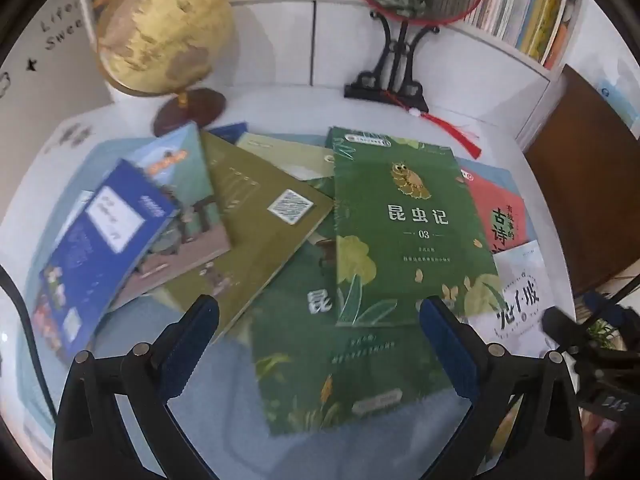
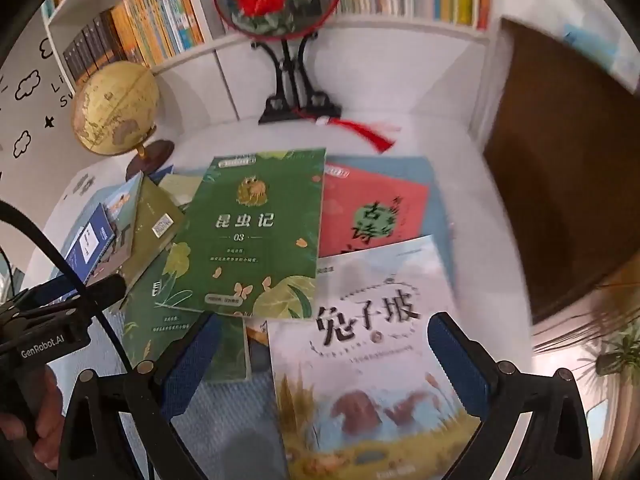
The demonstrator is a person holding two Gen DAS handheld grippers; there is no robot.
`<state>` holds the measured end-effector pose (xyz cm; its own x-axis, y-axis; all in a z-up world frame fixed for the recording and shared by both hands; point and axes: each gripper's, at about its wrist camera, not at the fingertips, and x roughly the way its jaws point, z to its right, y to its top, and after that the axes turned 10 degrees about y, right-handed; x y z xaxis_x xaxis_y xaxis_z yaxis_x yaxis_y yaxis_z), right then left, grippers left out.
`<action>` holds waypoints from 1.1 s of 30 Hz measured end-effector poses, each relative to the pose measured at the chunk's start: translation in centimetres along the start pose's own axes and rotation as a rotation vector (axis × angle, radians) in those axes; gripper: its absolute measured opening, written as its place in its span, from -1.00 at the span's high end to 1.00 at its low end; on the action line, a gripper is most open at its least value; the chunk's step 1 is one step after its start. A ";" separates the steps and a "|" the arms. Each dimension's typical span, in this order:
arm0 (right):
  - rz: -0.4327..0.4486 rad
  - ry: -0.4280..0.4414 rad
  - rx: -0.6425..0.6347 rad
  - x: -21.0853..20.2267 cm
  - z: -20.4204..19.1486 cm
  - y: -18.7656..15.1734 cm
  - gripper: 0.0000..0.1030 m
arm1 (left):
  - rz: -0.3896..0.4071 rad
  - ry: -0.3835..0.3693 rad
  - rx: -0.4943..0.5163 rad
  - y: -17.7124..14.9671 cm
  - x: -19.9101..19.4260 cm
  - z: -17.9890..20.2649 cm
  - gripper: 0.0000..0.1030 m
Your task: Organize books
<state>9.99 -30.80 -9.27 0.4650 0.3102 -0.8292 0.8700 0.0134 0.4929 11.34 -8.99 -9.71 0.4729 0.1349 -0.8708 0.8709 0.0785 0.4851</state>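
1. Left wrist view: the left gripper hangs wide open above the pile with nothing between its fingers. The green insect book lies on top at about 12 o'clock from it, and a second green book sits half under that one.
2. Right wrist view: the right gripper is also spread wide and holds nothing. The white rabbit book lies directly below it, and the red book is tucked under that book's far edge at 12 o'clock.
3. Risk, as I judge it: the books overlap loosely, so pinching one edge could drag a neighbour along or slide the pile toward the table edge.
4. Risk: thin glossy covers may bend or slip from the pads if only the cover is caught rather than the whole book.
5. Risk: at 10 o'clock the blue book and an olive book lean on each other unevenly; a nudge could topple them toward the globe.
6. Only the right view shows the rabbit book's full cover and the other tool at 9 o'clock.
7. Only the left view shows the leaning stack clearly; both frames are blurred.
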 end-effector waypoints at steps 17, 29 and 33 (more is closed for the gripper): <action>-0.116 0.055 -0.005 8.5 0.3 1.8 -0.17 | -0.095 -0.080 0.072 0.9 6.0 2.8 -0.38; -0.137 0.097 -0.028 6.9 -1.2 -0.4 0.05 | -0.100 -0.195 0.074 -1.8 3.8 2.7 -0.07; -0.165 0.078 -0.076 5.4 -1.5 -2.7 0.05 | -0.106 -0.224 0.091 -4.2 2.3 2.3 -0.07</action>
<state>9.88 -27.72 -14.64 0.3008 0.3708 -0.8786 0.9170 0.1407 0.3733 9.05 -11.29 -13.95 0.3876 -0.0924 -0.9172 0.9207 -0.0104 0.3901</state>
